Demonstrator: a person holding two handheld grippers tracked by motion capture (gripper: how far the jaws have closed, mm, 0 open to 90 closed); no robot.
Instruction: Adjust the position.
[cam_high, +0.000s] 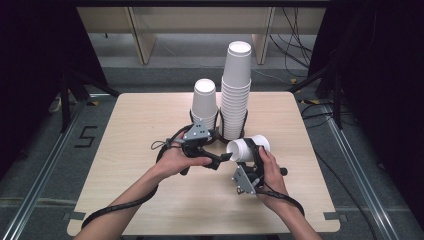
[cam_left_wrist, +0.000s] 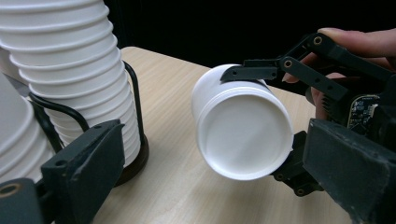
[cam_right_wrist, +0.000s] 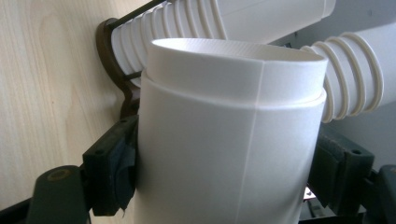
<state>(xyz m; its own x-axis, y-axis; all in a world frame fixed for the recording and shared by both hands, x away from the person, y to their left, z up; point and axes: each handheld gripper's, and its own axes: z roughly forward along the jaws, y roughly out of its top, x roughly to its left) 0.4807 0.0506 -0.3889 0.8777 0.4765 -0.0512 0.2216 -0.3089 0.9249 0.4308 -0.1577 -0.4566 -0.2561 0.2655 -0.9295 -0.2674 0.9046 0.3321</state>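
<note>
Sideways, the right tool (cam_high: 248, 156) grips a white paper cup (cam_high: 247, 148); the left tool (cam_high: 223, 158), jaws spread, faces its base, likely grasping next.

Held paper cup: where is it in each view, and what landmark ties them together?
High view: paper cup right of centre, lying sideways in the right claw.
Left gripper view: centre, base toward the camera.
Right gripper view: centre, between the jaws.
Shared landmark: tall cup stack.
</note>
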